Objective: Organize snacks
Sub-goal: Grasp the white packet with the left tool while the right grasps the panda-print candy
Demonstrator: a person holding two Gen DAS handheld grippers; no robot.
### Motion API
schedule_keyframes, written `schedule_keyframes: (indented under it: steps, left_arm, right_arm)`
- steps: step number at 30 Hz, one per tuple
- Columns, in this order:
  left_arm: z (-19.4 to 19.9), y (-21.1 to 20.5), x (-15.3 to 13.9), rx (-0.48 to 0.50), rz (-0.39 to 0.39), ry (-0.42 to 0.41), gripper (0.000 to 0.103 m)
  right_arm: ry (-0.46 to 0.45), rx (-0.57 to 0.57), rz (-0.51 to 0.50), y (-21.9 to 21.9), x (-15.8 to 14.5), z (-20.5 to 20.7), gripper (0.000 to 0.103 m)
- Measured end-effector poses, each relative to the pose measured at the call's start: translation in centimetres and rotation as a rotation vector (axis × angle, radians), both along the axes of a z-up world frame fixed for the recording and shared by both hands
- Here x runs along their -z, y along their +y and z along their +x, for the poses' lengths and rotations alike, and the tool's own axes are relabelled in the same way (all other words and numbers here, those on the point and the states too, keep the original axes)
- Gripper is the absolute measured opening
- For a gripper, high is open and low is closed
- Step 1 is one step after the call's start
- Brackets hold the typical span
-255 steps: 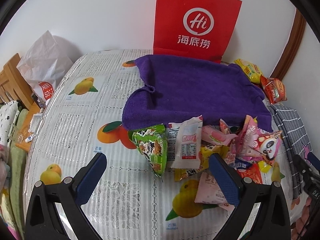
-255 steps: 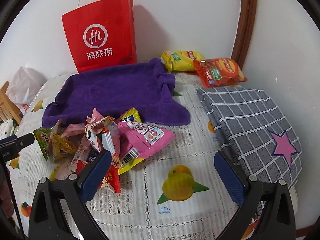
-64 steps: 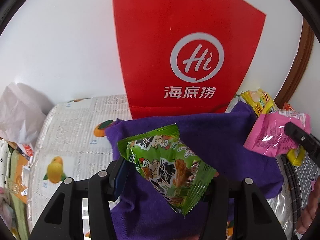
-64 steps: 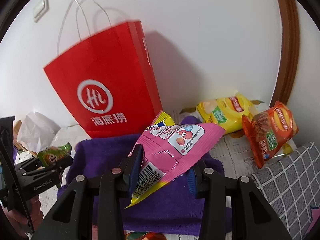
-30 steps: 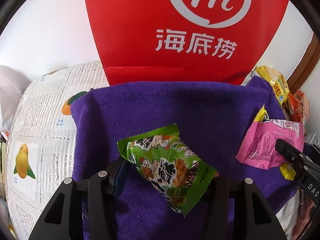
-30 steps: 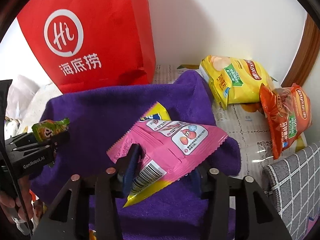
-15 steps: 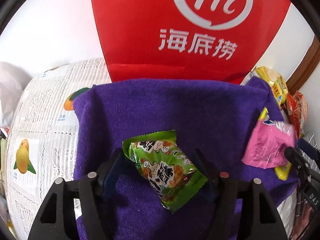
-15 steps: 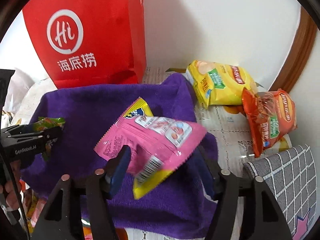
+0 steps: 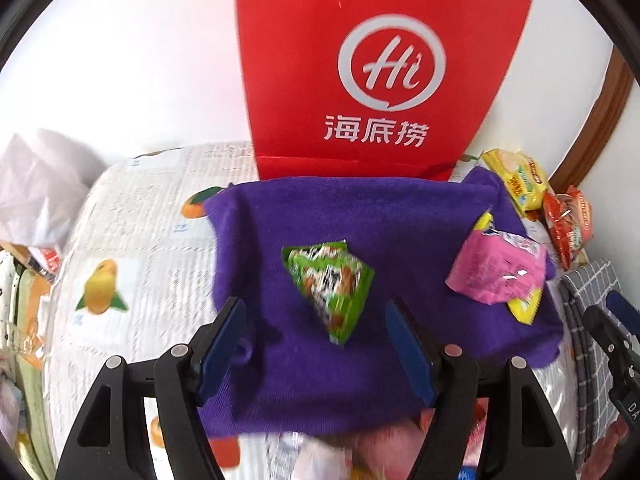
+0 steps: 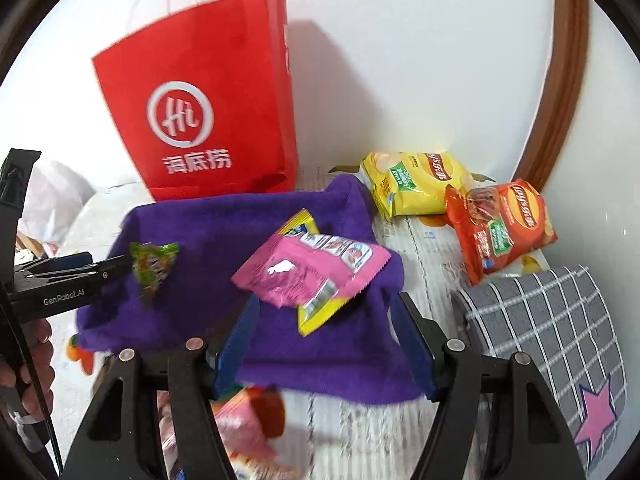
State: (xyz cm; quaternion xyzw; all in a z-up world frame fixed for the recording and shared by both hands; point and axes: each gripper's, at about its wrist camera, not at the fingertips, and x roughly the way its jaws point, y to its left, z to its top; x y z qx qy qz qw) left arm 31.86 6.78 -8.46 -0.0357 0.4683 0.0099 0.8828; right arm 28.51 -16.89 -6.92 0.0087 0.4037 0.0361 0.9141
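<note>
A green snack packet (image 9: 328, 280) lies on the purple towel (image 9: 360, 216), just beyond the tips of my left gripper (image 9: 314, 308), which is open and holds nothing. A pink snack packet (image 10: 312, 268) rests on the towel's right part (image 10: 200, 240), with a yellow packet (image 10: 316, 320) poking out from under it. My right gripper (image 10: 326, 304) hangs open behind and above it, its pads off the packet. In the right wrist view the left gripper (image 10: 108, 266) shows side-on beside the green packet (image 10: 154, 264).
A red paper bag (image 9: 380, 72) stands against the wall behind the towel. Yellow (image 10: 412, 184) and orange (image 10: 500, 224) chip bags lie at the right. A grey checked cloth (image 10: 552, 320) covers the right edge. More loose snacks (image 10: 248, 420) lie near me, and a white plastic bag (image 9: 36, 188) sits at the left.
Both grippers opened and let go of their packets, the green one and the pink one, onto the purple towel. Both then drew back and rose away from the red bag.
</note>
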Motion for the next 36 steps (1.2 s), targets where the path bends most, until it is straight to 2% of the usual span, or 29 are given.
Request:
schedule_keyframes:
  steps: [6,9,15,21,26,30,33,36]
  left_arm:
    - [-4.4,0.6,-2.9,-0.030,0.004,-0.037,0.071]
    - [-6.8,0.8,-4.2,-0.036,0.038,-0.057,0.071]
    - [-10.8,1.4,-5.2,-0.047,0.037,-0.096,0.071]
    - [-13.3,2.3,-3.6,-0.068,-0.003,-0.083,0.071]
    - [-14.1,2.8,-1.0,-0.072,-0.046,-0.049,0.071]
    - [-13.9,3.1,1.1,-0.069,-0.059,-0.018,0.071]
    - [-13.3,3.4,2.3,-0.066,-0.104,-0.008,0.071]
    - [-12.5,3.1,3.1,-0.053,-0.104,0.007,0.071]
  right_arm:
    - [-0.049,0.029,-0.004,-0.2,-2.2,-5.0,0.068]
    - [-0.029,0.027,0.033,-0.8,-2.5,-7.2,0.067]
    - [-0.022,0.026,0.067,-1.6,-2.3,-11.2,0.067]
    - [-0.004,0.016,0.105,-1.7,-1.0,-13.5,0.067]
    - [-0.013,0.006,0.105,-1.1,0.2,-14.6,0.067]
    - [0.012,-0.004,0.143,-0.7,2.0,-14.3,0.067]
    - [0.032,-0.007,0.133,-0.4,3.2,-13.6,0.067]
    - [0.051,-0.001,0.139,-0.4,4.5,-12.7,0.067]
